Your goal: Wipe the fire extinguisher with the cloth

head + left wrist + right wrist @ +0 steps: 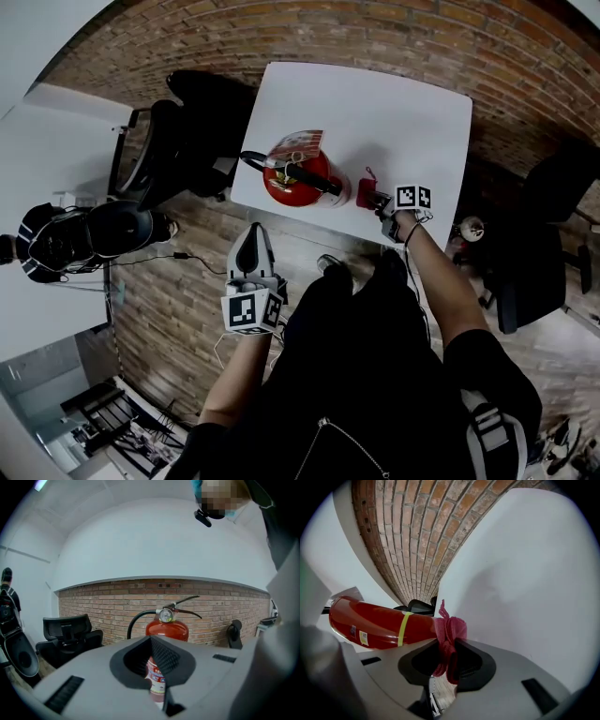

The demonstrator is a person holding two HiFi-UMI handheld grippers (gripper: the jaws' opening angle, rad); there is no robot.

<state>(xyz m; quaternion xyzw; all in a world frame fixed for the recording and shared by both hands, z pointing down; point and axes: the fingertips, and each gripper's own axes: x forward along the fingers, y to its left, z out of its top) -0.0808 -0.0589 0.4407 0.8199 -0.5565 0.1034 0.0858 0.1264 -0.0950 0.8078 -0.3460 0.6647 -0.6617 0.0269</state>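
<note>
Pinching cloth point(450, 632), right hand-held gripper point(382, 204) sits beside fire extinguisher point(298, 180); left hand-held gripper point(251, 232) closed.

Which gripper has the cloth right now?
The right gripper: its jaws are shut on the pink cloth, beside the extinguisher. The left gripper holds nothing.

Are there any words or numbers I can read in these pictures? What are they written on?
No text can be read here.
Label on the fire extinguisher: print too small and blurred to read.
Pressure gauge: markings too small to read.
Marker cubes: black-and-white square patterns only, no letters.
</note>
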